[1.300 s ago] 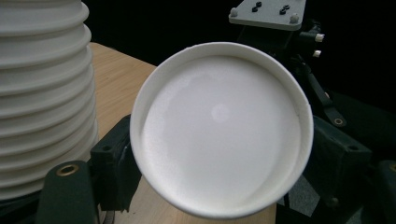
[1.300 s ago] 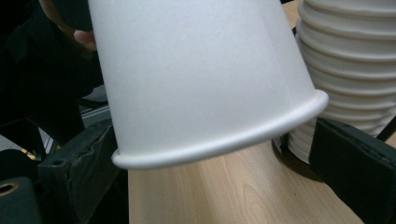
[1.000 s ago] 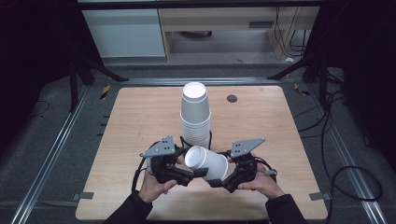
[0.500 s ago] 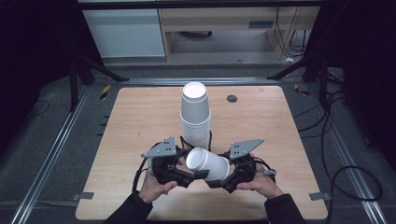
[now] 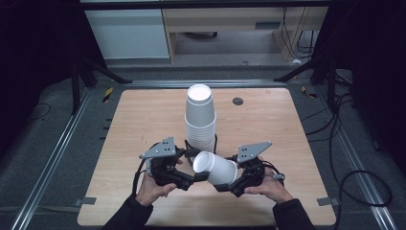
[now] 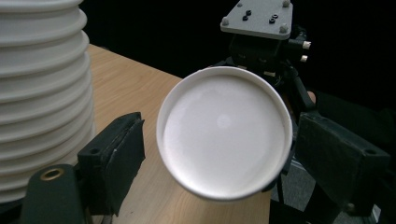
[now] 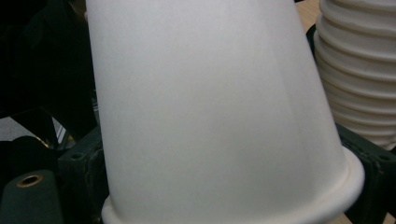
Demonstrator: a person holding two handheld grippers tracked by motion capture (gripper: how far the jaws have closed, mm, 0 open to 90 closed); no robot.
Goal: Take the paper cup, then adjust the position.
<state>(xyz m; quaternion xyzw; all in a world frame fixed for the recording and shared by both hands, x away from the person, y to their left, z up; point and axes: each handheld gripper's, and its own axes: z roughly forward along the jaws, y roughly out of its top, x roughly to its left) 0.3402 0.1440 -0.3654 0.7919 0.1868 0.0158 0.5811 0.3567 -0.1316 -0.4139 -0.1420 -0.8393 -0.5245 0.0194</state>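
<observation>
Single cup held on its side before the stack

The right gripper (image 5: 225, 184) grasps a white cup (image 5: 216, 167); the left gripper (image 5: 198, 177) fingers stand released around its mouth; the stack (image 5: 201, 122) awaits.

A lab test cell — wooden table (image 5: 143, 120) on floor rails (image 5: 52, 158), black curtains, loose cables (image 5: 354, 177).

table (image 5: 143, 124): light wood, sits on dark floor | on it: tall cup stack (image 5: 200, 120) upright mid-table | small dark disc (image 5: 238, 101) near far edge, right of stack
</observation>
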